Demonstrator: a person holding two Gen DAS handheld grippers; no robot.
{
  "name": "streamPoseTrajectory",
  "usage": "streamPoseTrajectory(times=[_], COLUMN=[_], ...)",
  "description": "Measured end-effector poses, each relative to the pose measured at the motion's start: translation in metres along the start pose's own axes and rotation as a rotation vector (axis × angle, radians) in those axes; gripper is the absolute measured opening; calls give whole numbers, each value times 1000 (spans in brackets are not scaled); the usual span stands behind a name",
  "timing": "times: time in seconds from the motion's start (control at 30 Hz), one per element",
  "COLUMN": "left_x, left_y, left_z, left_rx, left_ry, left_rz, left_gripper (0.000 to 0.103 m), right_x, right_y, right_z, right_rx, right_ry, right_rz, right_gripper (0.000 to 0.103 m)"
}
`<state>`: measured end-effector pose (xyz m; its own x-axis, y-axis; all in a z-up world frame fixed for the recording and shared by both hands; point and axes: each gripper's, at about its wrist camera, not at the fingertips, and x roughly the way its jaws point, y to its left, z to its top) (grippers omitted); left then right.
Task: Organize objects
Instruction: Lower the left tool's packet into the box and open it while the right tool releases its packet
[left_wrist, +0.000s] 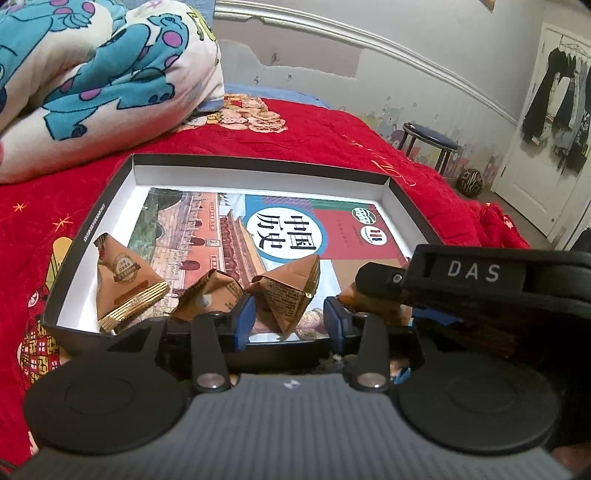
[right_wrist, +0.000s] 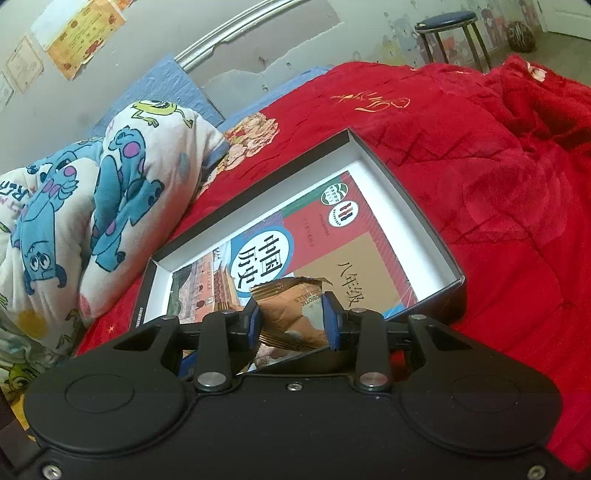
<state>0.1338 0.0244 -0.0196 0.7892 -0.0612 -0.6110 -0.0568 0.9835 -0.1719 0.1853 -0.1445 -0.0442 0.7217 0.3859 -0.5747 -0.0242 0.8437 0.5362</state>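
Step in hand: loading brown foil snack packets into the shallow black-walled cardboard box on the red bedspread.

Left gripper: jaws half apart, a pyramid packet between them, apparently let go, resting on the history textbook in the box.

Right gripper: clamped on another packet over the box's near end.

Next, likely: right jaws open to drop it beside the others.

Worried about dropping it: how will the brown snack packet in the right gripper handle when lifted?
The snack packet is probably light and crinkly; its wrapper already creases between the right gripper's pads. The glossy film may slip. Its puffed shape suggests it could crush if squeezed harder.
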Motion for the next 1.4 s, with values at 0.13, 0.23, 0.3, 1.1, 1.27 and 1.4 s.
streamPoseTrajectory(times=[0.13, 0.23, 0.3, 1.1, 1.27, 1.4], left_x=[-1, -2, -2, -15, -26, -36], left_y=[0, 0, -1, 4, 7, 7], left_z=[0, 1, 1, 15, 20, 25], left_rx=[-7, -22, -16, 18, 37, 66], left_ry=[0, -2, 2, 27, 10, -21], left_rz=[-7, -3, 1, -46, -85, -103], left_gripper=[63, 67, 70, 84, 85, 86], right_x=[0, 0, 0, -10, -16, -27], right_y=[-1, -1, -2, -1, 5, 17], right_z=[1, 2, 2, 6, 5, 6], right_rx=[5, 9, 13, 89, 72, 36], right_ry=[5, 8, 8, 9, 1, -30], right_rz=[5, 7, 10, 45, 66, 87], right_gripper=[33, 33, 33, 52, 53, 54])
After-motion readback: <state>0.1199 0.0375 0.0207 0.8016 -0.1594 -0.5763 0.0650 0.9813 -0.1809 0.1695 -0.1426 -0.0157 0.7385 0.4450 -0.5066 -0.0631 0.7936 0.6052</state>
